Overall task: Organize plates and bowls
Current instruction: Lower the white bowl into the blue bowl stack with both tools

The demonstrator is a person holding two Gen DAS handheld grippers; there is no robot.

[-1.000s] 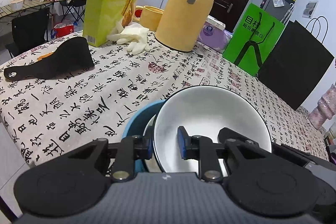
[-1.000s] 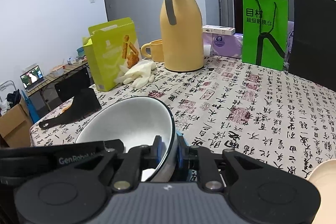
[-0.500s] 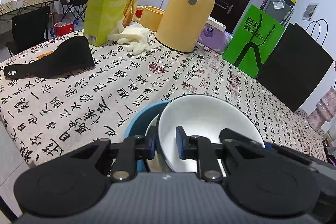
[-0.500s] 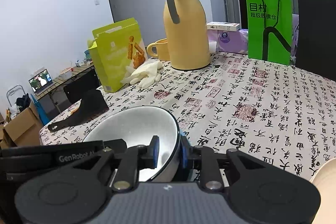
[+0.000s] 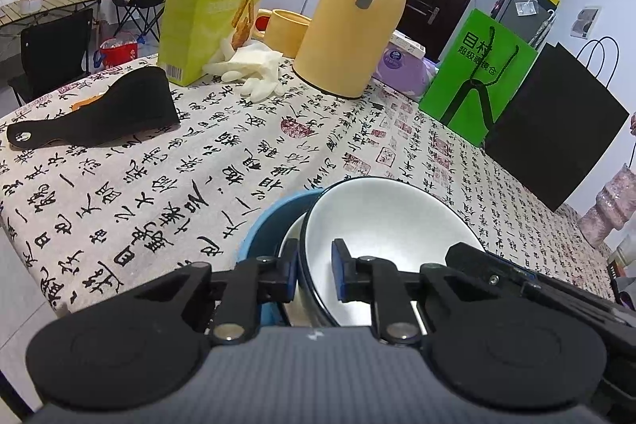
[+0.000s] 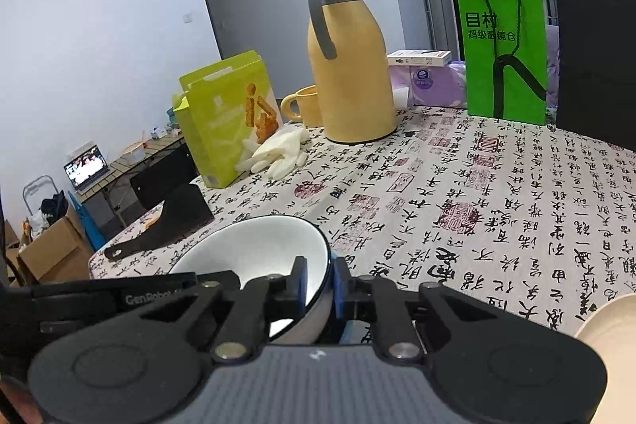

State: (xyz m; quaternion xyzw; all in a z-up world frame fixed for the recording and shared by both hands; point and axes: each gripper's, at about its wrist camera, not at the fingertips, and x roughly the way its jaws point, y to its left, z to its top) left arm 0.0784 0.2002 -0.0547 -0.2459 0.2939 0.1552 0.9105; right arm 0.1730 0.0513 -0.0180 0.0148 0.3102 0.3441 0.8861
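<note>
Two grippers share one white bowl (image 5: pixel 381 221): the left gripper (image 5: pixel 314 271) straddles its near-left rim, one pad outside and one inside, and the right gripper (image 6: pixel 320 283) pinches the opposite rim in the same way, its jaws nearly closed with the wall between them. The left jaws stand a little wider, and whether both pads press the rim there cannot be told. The bowl sits tilted inside a blue bowl (image 5: pixel 264 241) near the front edge of the table (image 5: pixel 254 146), with a paler rim showing between them that may be a third dish. The step in hand seems to be nesting the white bowl squarely into the stack. To do it well, keep both grips level and lower together, so that the dark rim settles evenly and does not ride up on one side; the tilt suggests that the left side needs to drop a touch more. Let go only when the bowl feels seated, opening one gripper first and the other after, and draw each straight back along the rim so that no pad hooks the edge. Glazed bowls probably slide easily, so a sideways nudge could shift the stack toward the table edge. A cream plate (image 6: pixel 608 320) at near right looks likely to come next.
</note>
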